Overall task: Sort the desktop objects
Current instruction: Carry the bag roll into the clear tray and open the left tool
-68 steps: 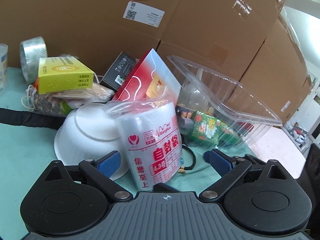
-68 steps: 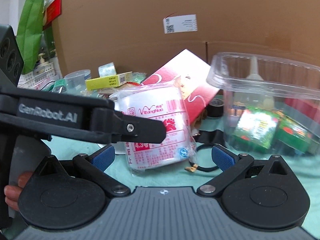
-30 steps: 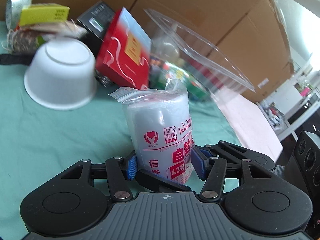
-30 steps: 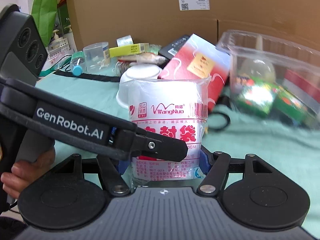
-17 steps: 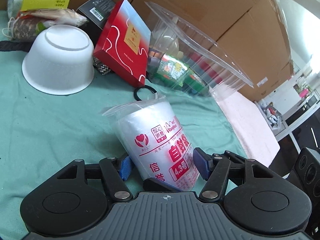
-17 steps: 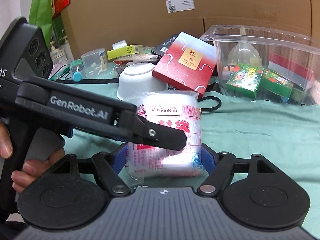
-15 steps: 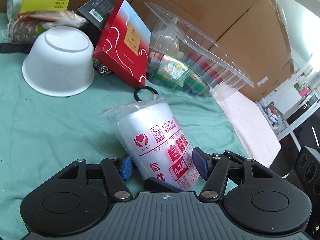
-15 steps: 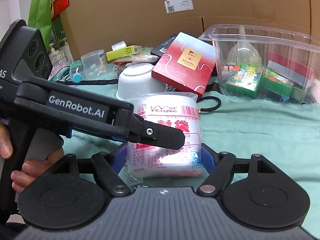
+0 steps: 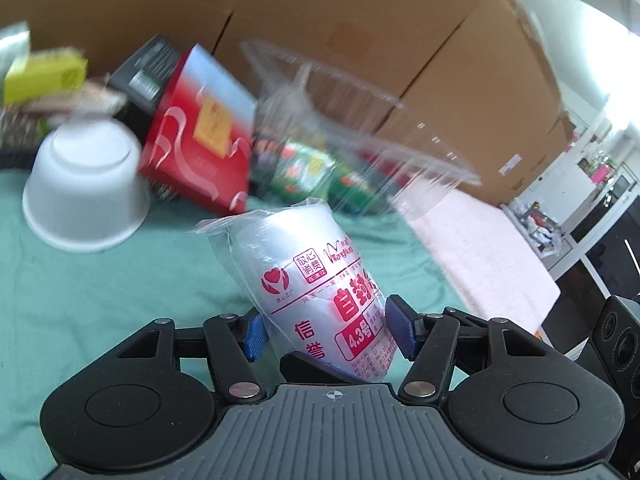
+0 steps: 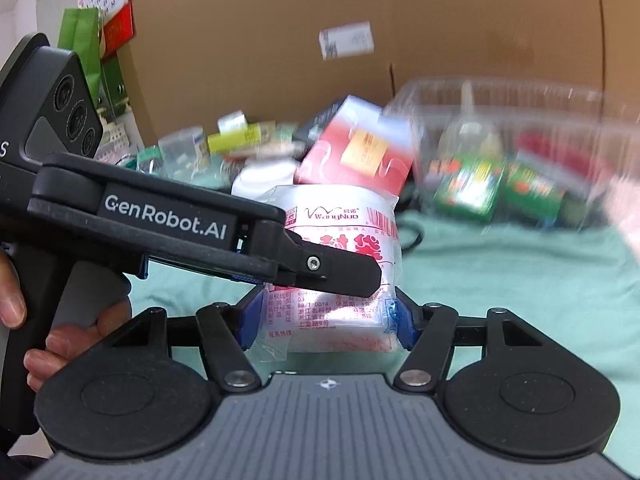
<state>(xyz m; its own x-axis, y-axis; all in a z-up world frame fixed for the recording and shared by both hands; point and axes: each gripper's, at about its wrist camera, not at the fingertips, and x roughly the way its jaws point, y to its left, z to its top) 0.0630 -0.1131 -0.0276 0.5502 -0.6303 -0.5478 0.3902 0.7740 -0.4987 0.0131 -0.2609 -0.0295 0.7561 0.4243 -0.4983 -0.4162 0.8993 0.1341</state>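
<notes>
A clear pack of zip bags with red print (image 9: 320, 280) is held by both grippers above the green cloth. My left gripper (image 9: 326, 334) is shut on its lower end. My right gripper (image 10: 326, 320) is shut on the same pack (image 10: 340, 240), and the left gripper's black body crosses in front of it in the right wrist view. A clear plastic box (image 9: 360, 120) with green packets stands behind, also in the right wrist view (image 10: 520, 128).
A white bowl (image 9: 84, 192) lies upside down at left. A red box (image 9: 200, 136) leans beside it, with a yellow box (image 9: 44, 74) and black box behind. Cardboard cartons (image 9: 360, 20) wall the back. A pink cloth (image 9: 480, 256) lies at right.
Both grippers have lifted the pack and swung it toward the clear box; the views are blurred by motion. Earlier the pack rested low on the cloth.
</notes>
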